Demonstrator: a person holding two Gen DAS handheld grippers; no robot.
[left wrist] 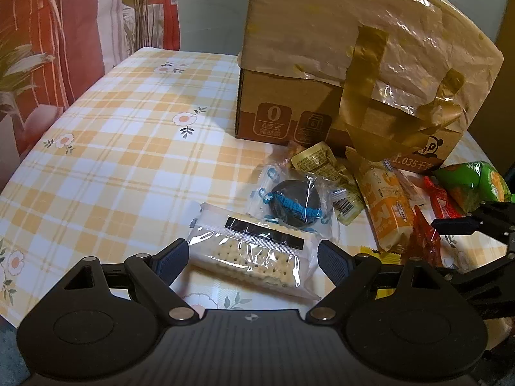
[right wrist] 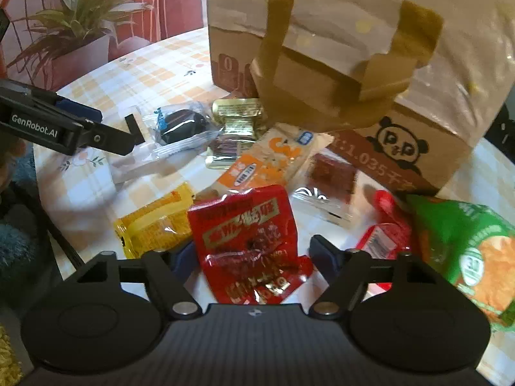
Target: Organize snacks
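1. The left gripper (left wrist: 252,255) hangs low over the counter (left wrist: 106,160), jaws spread wide on either side of a clear-wrapped cracker pack (left wrist: 254,254). Neither pad appears to touch the wrapper yet.
2. The cracker pack lies flat on the counter, at the left edge of the snack pile. It is likely light, brittle inside and slick outside, so a gentle pinch across its short width looks safest.
3. Just behind it sit a wrapped chocolate cookie (left wrist: 294,206) and an orange-and-white snack bar (left wrist: 388,206), in front of the cardboard box (left wrist: 289,106).
4. The right gripper (right wrist: 251,257) has its jaws wide apart around a crumpled red foil packet (right wrist: 248,241); no squeeze is visible.
5. That packet rests on the counter between a yellow noodle snack (right wrist: 154,225) and a green chip bag (right wrist: 466,241). It should be soft, light and crinkly; the flat middle offers the surest hold.
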